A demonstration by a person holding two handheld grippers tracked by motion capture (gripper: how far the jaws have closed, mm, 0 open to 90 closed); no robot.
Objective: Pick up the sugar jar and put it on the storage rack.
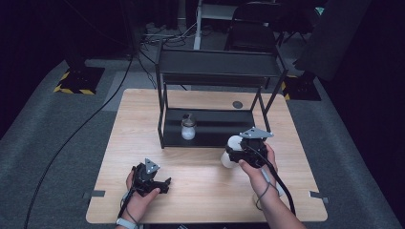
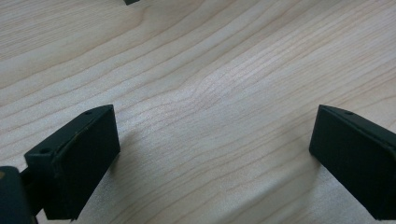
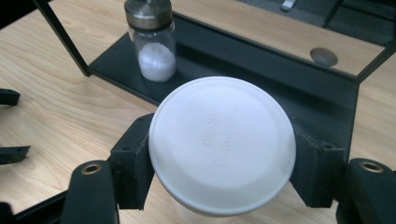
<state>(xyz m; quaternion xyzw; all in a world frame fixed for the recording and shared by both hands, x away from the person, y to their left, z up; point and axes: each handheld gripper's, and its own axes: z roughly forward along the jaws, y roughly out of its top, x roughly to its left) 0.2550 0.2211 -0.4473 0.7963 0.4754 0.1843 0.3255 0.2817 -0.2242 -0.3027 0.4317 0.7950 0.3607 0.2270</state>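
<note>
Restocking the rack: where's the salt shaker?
The salt shaker stands on the black rack's bottom shelf, toward its left in the high view, beyond the white bottle.

The right gripper (image 3: 223, 154) clamps a white bottle (image 3: 223, 144) between its jaws, the round lid facing the camera. Beyond, a glass shaker (image 3: 151, 39) of white powder stands upright on the black rack's bottom shelf (image 3: 280, 79), on the wooden table (image 3: 56, 107).

A pale wooden table (image 1: 143, 124) is carrying a black shelf rack (image 1: 217, 69) at its far middle, holding a small jar (image 1: 188, 128).
</note>
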